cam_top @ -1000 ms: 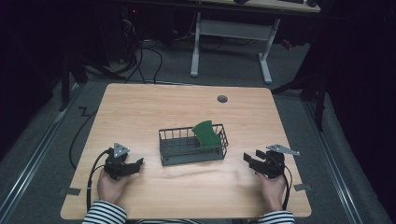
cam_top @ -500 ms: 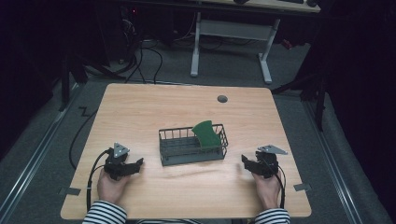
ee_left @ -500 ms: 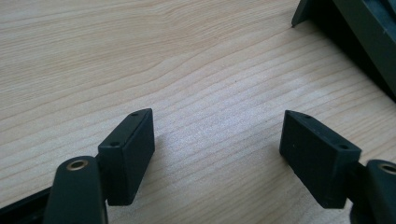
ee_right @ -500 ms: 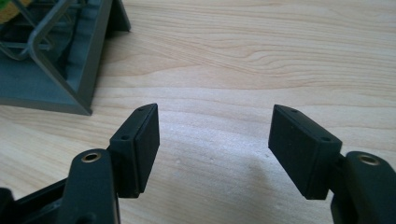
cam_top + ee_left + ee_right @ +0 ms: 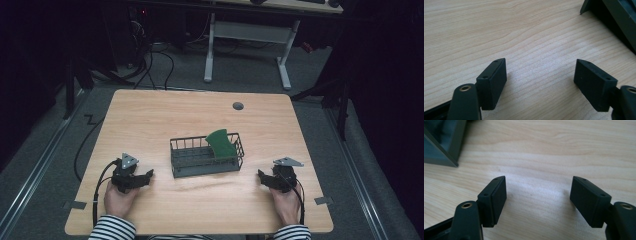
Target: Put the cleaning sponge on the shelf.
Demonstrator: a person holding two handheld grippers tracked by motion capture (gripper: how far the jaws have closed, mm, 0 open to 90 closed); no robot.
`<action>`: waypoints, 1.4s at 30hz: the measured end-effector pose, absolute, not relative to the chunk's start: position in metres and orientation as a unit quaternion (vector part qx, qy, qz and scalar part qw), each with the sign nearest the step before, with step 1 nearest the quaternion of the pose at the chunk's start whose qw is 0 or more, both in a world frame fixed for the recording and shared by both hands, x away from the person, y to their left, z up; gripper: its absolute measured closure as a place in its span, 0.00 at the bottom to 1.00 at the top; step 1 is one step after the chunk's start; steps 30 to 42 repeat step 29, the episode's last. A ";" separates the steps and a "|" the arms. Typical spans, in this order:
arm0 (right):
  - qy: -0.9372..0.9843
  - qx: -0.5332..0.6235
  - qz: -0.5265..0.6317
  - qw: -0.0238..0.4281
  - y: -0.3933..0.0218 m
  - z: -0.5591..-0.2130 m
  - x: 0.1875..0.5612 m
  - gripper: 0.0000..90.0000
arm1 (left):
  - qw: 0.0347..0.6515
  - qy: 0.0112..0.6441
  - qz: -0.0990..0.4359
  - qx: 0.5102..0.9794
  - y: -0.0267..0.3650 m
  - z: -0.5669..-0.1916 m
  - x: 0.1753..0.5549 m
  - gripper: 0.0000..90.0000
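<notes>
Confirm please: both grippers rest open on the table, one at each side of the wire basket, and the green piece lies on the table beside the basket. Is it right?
Not quite. The green piece stands inside the wire basket, at its right end, as the high view shows. The left gripper and right gripper do sit on the table with jaws apart, flanking the basket.

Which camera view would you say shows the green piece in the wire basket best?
The high view: the green piece leans inside the wire basket, fully in frame. The left gripper view and right gripper view catch just a dark basket corner at the frame edge.
</notes>
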State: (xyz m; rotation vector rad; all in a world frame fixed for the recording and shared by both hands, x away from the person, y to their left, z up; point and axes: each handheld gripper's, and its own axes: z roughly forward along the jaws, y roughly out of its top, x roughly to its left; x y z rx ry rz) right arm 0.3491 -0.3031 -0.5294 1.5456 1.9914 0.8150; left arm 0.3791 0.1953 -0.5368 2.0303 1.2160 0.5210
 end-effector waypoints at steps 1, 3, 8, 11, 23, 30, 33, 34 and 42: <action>0.729 0.564 0.300 0.244 -0.303 -0.530 0.348 0.32 | 0.352 0.470 0.201 0.784 0.195 -0.537 0.379 0.30; 0.732 0.558 0.306 0.245 -0.305 -0.531 0.347 0.32 | 0.351 0.469 0.201 0.785 0.195 -0.537 0.379 0.30; 0.732 0.557 0.305 0.246 -0.305 -0.531 0.347 0.31 | 0.351 0.469 0.201 0.785 0.195 -0.537 0.379 0.30; 0.733 0.556 0.305 0.245 -0.305 -0.531 0.347 0.31 | 0.351 0.470 0.202 0.784 0.195 -0.537 0.379 0.30; 0.739 0.549 0.307 0.243 -0.305 -0.531 0.346 0.30 | 0.351 0.472 0.204 0.782 0.195 -0.537 0.377 0.33; 0.738 0.549 0.307 0.243 -0.305 -0.531 0.346 0.31 | 0.353 0.472 0.202 0.782 0.195 -0.537 0.377 0.33; 0.738 0.549 0.307 0.243 -0.305 -0.531 0.346 0.31 | 0.353 0.472 0.202 0.782 0.195 -0.537 0.377 0.33; 0.738 0.549 0.307 0.243 -0.305 -0.531 0.346 0.31 | 0.353 0.472 0.202 0.782 0.195 -0.537 0.377 0.33; 0.738 0.549 0.307 0.243 -0.305 -0.531 0.346 0.31 | 0.353 0.472 0.202 0.782 0.195 -0.537 0.377 0.33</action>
